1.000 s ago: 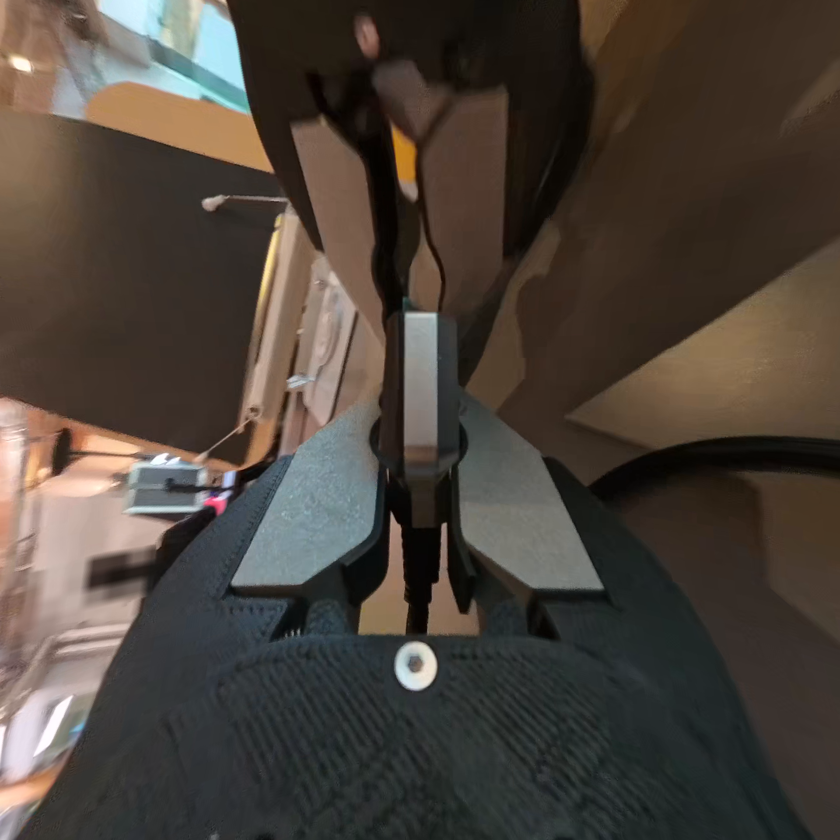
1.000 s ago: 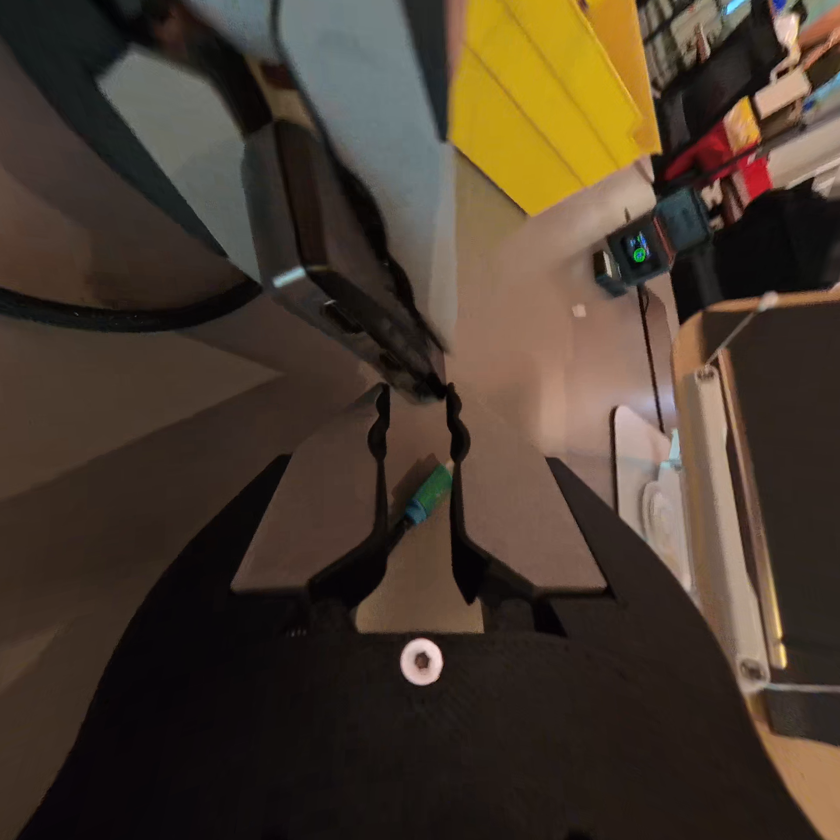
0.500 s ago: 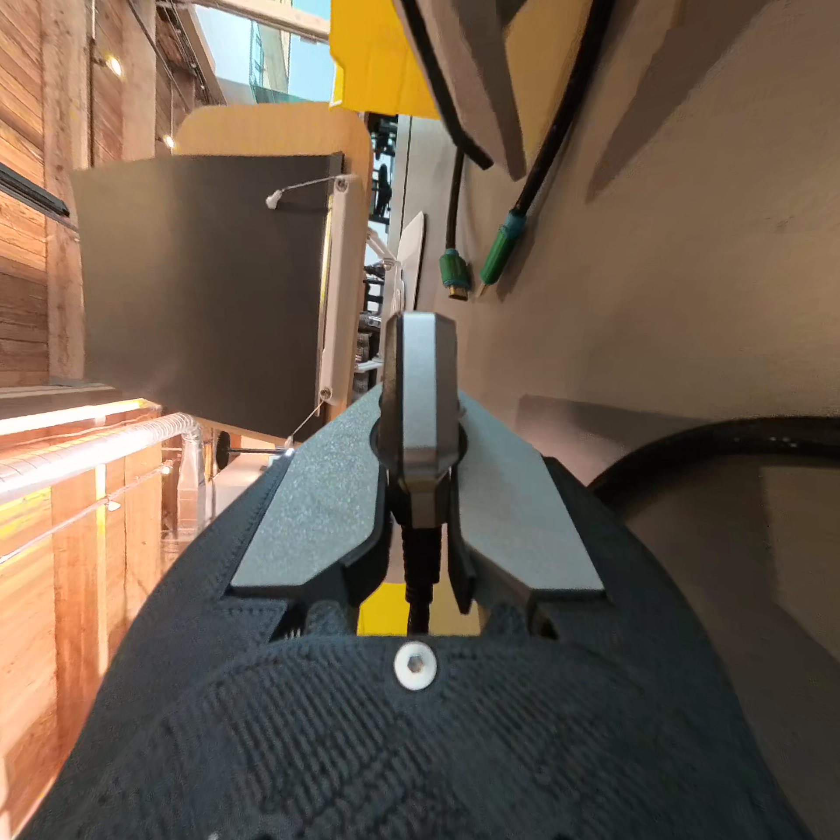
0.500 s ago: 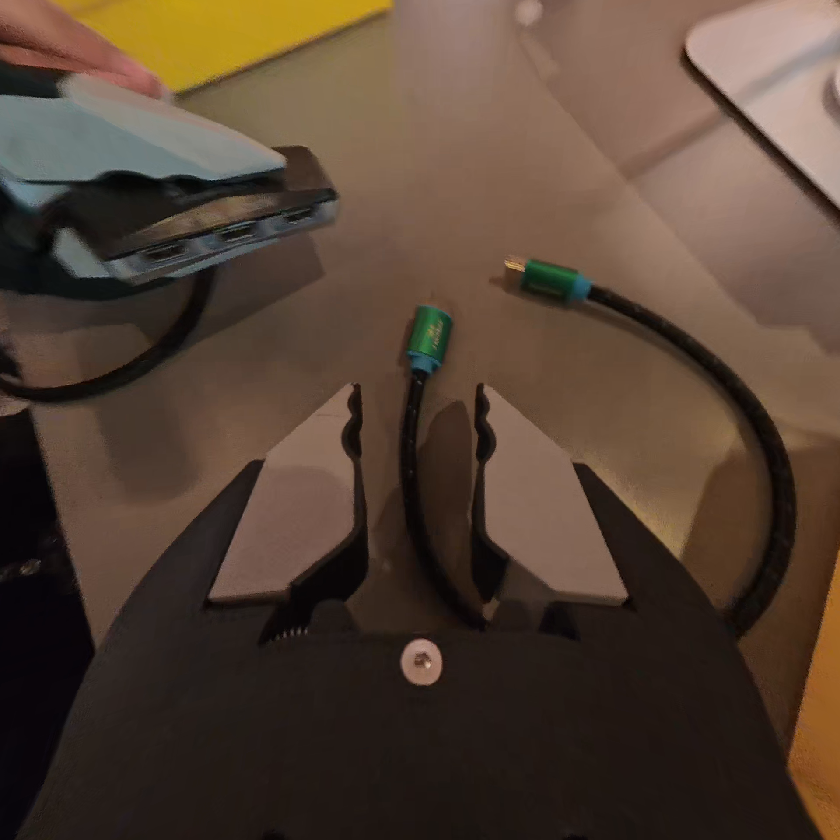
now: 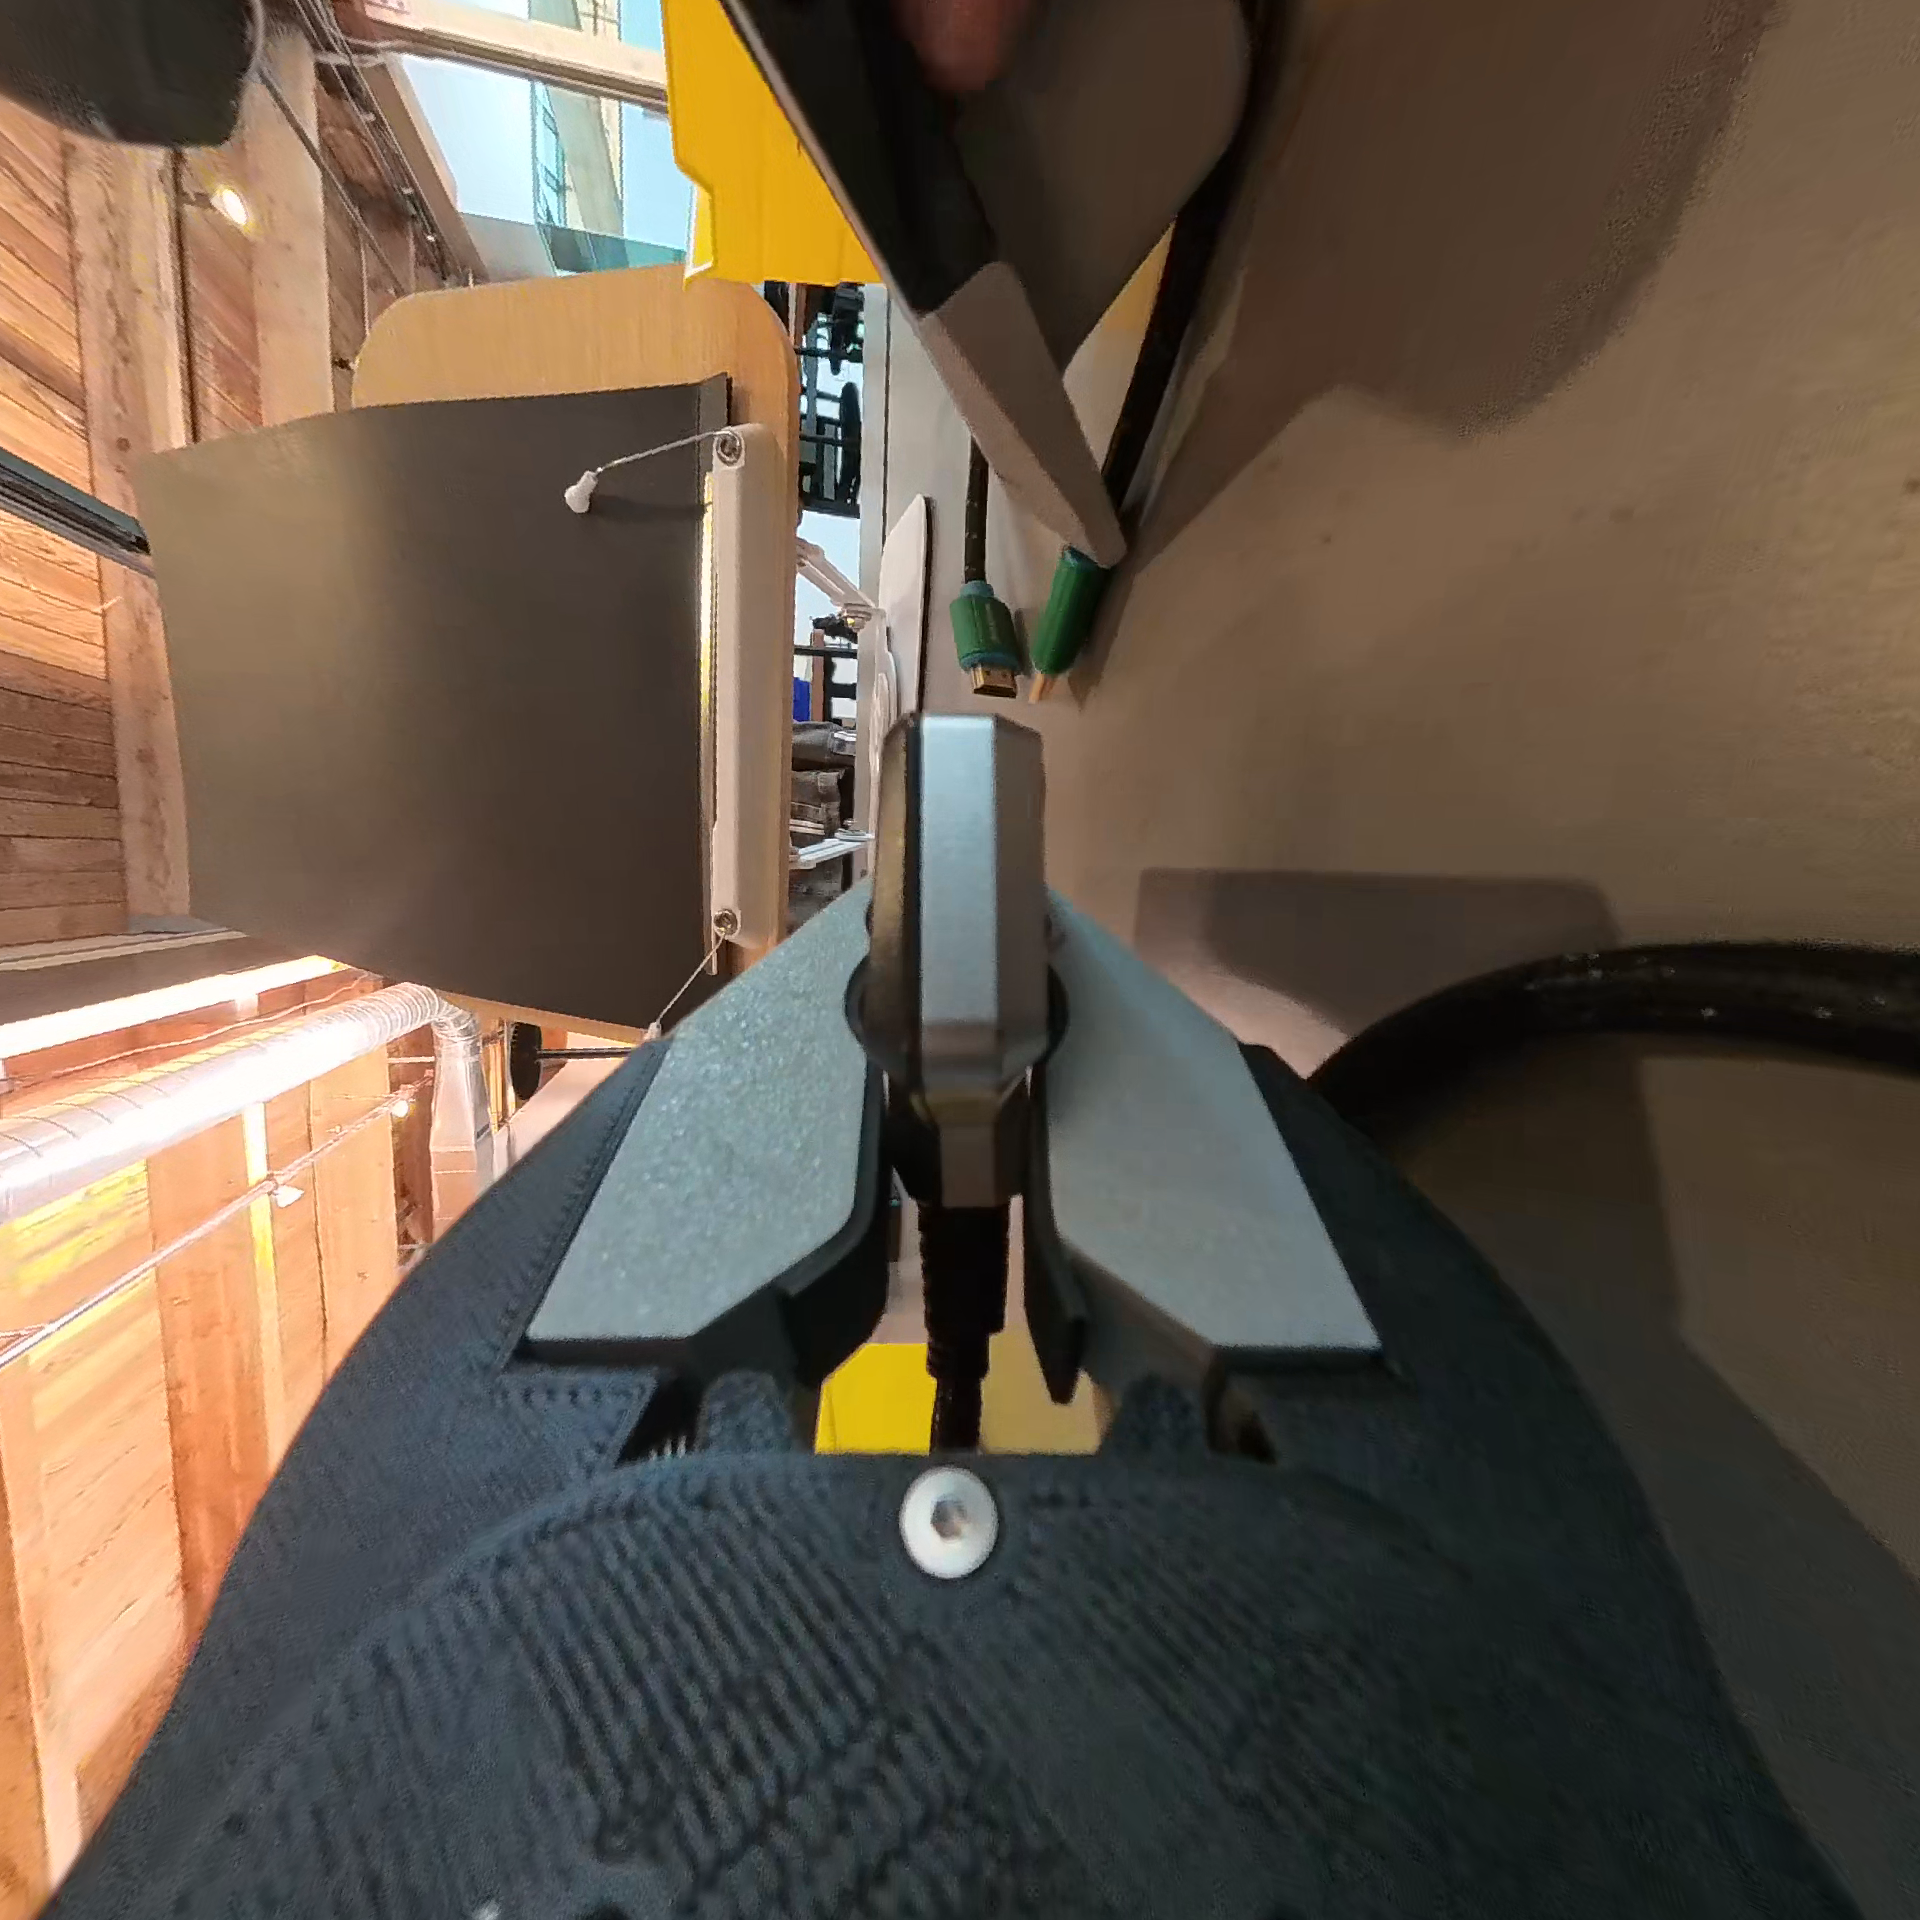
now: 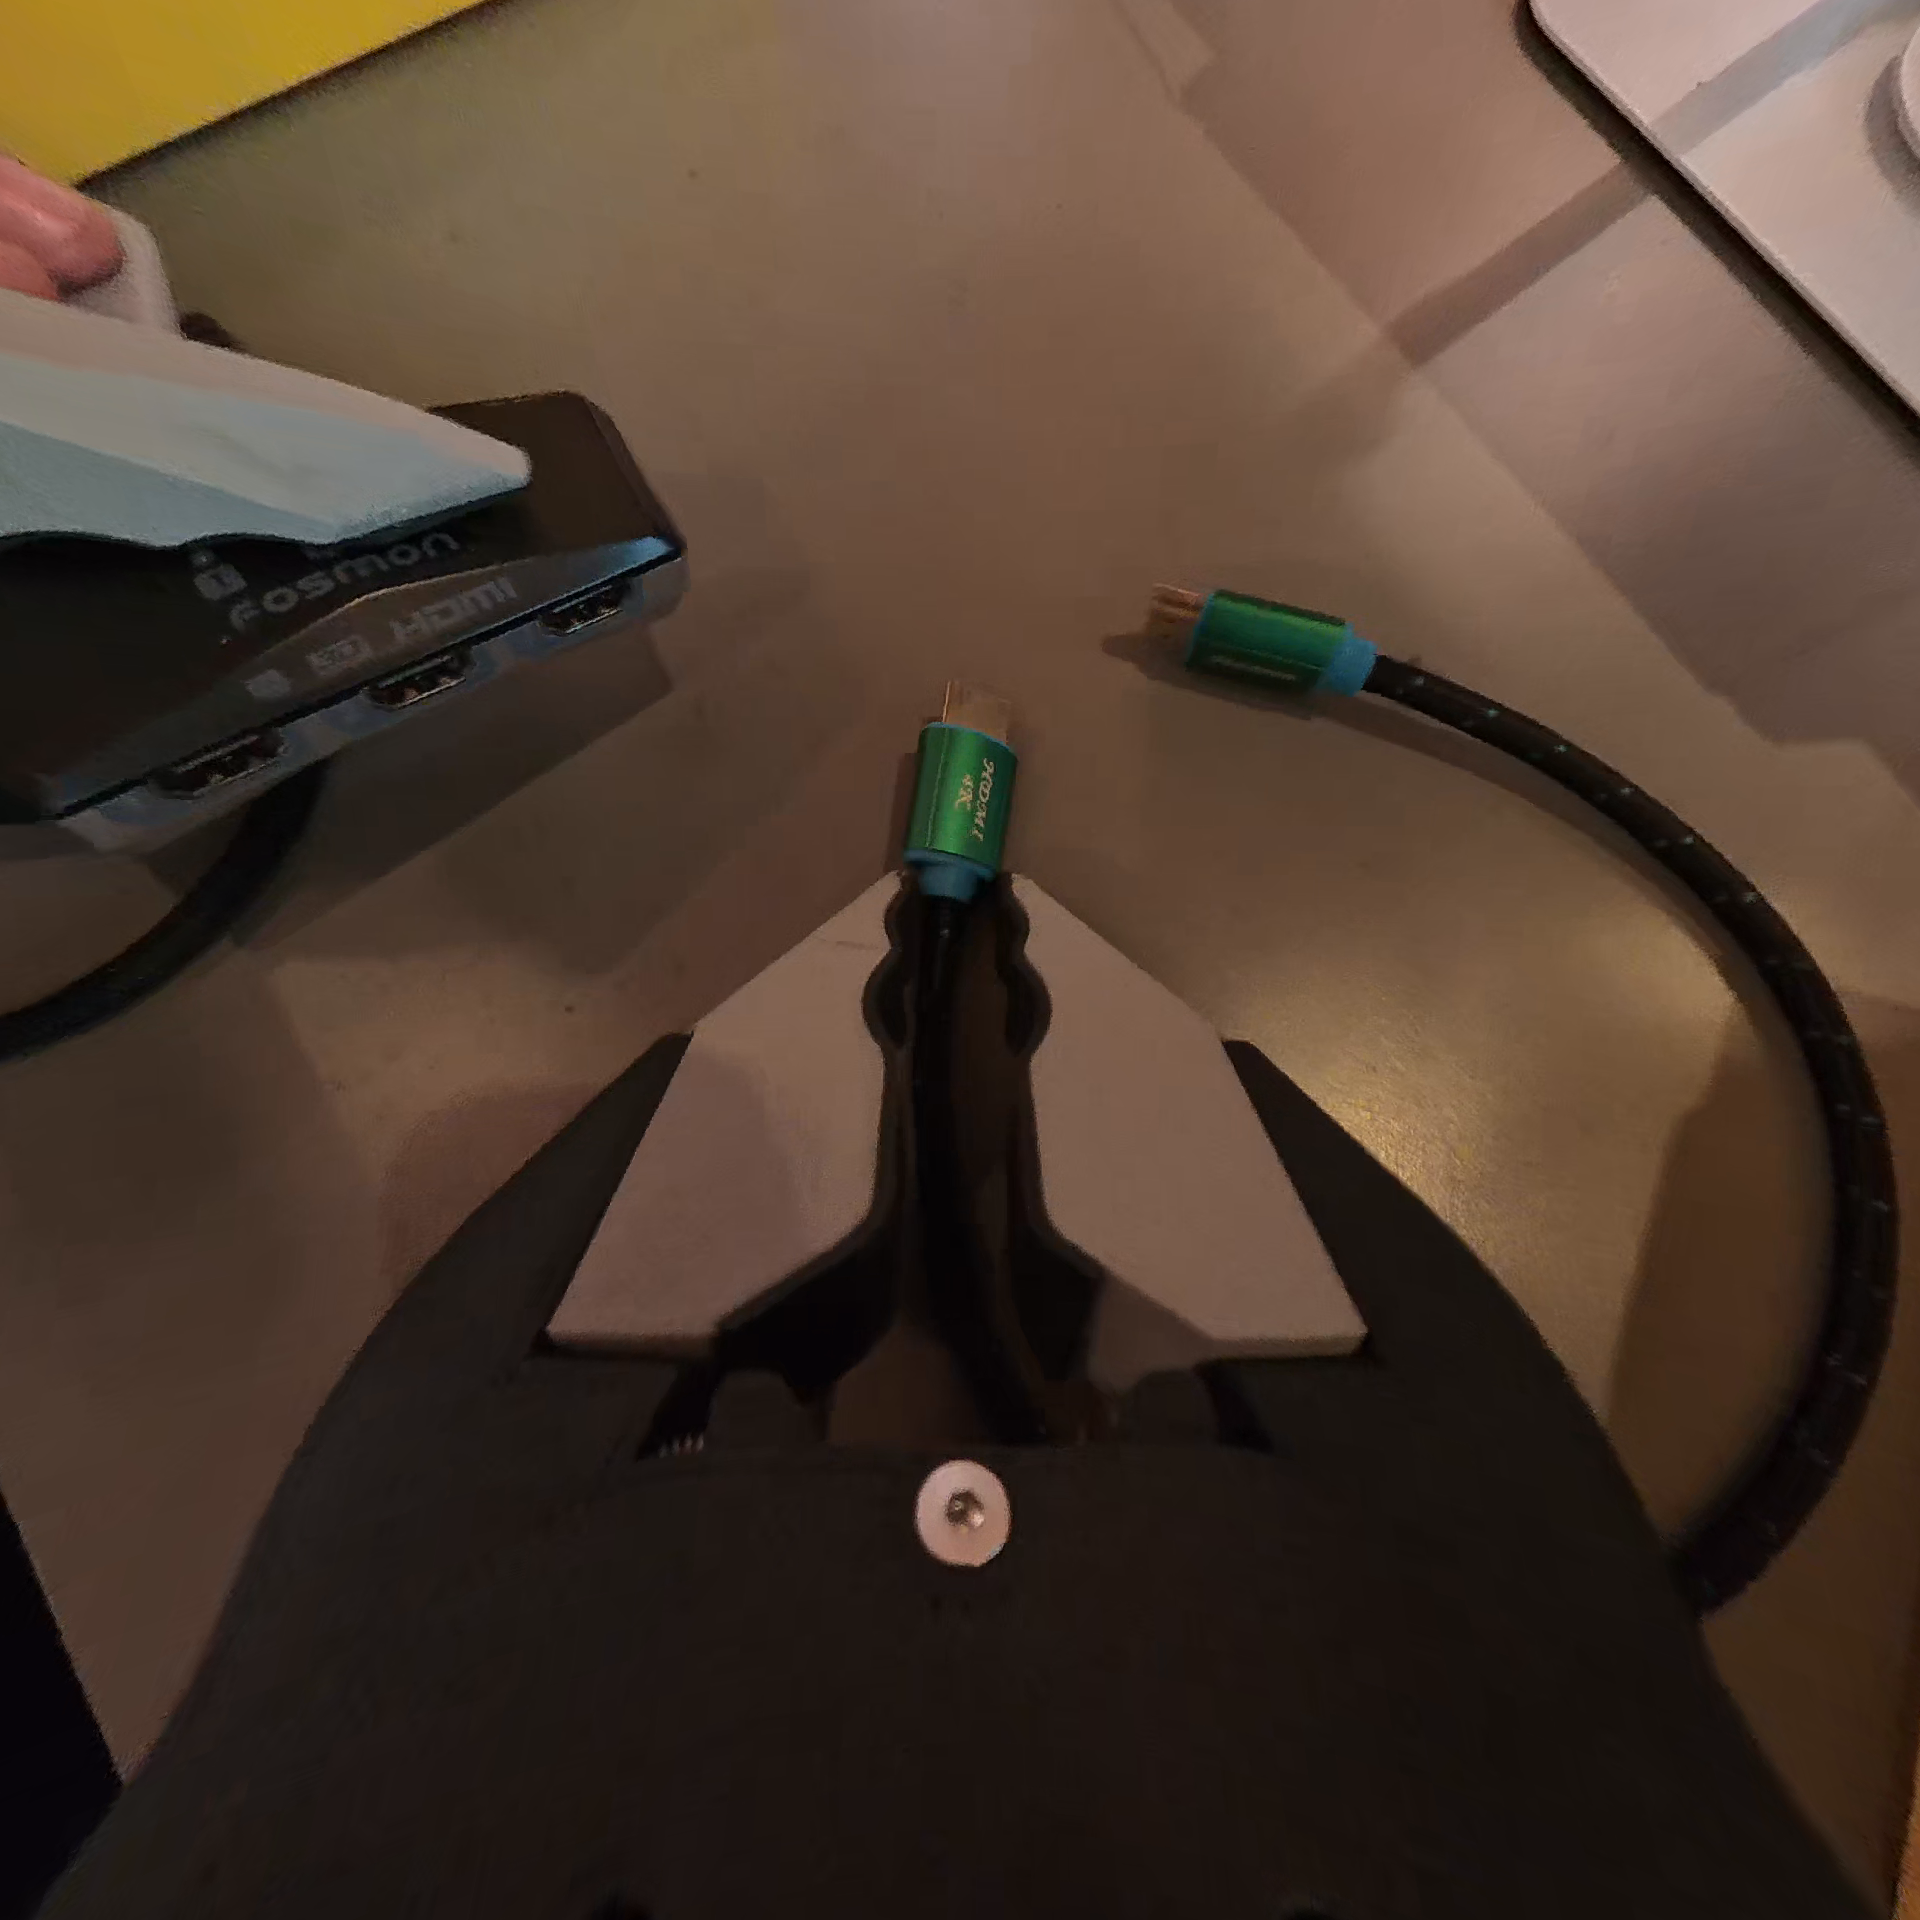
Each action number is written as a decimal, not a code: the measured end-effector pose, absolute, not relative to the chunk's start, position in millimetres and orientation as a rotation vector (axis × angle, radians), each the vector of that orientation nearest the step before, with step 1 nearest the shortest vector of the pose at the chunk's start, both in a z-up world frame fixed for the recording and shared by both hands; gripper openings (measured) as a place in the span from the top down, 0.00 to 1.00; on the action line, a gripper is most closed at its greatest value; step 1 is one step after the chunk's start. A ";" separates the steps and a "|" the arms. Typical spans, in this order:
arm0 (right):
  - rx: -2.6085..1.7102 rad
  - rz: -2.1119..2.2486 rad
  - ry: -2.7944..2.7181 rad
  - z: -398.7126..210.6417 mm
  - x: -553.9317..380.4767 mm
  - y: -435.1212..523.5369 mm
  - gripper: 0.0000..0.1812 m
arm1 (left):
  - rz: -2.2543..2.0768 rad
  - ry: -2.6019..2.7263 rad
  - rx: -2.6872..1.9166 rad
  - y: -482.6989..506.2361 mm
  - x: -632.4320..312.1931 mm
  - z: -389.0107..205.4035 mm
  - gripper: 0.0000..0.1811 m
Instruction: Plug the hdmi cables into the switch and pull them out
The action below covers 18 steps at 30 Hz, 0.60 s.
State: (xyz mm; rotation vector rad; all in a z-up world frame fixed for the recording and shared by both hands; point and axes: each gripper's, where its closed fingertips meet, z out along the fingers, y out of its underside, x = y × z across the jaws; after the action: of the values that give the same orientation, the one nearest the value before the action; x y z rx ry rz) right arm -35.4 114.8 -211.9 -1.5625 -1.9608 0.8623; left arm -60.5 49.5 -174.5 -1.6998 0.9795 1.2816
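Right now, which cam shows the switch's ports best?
Right wrist view: the switch sits at left, its front face turned to the camera with three empty ports in a row, held in the left gripper. Left wrist view shows the switch only edge-on between its own fingers, no ports visible.

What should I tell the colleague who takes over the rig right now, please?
Left claw: shut on the switch, holding it edge-on above the table.
Right claw: closed around the cable just behind the near green plug; the pictures do not settle whether it grips.
The second green plug lies loose on the table, farther right.
Done: switch held; all three visible ports empty.
Left: lift the near plug, insert it, insert the second, then pull both out.
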 end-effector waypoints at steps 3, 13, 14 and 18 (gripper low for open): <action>-1.390 0.856 -2.066 -204.2 -27.9 100.4 0.94 | 1.260 0.964 -1.716 49.3 -62.9 -174.9 0.89; -0.630 0.713 -2.302 -171.3 1.2 60.9 0.96 | 1.236 1.093 -1.637 40.2 -50.6 -181.5 0.89; -0.576 0.672 -2.299 -171.4 0.6 59.4 0.96 | 1.256 1.098 -1.626 37.9 -52.3 -180.9 0.89; -0.443 0.548 -2.291 -178.9 -6.7 52.7 0.96 | 1.269 1.089 -1.642 33.1 -60.8 -182.5 0.89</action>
State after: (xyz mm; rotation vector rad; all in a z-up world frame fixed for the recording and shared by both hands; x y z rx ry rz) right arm -6.7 52.7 -178.9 -0.4428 -2.2912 0.5482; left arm -60.8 33.1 -182.5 -1.6422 1.0888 1.2686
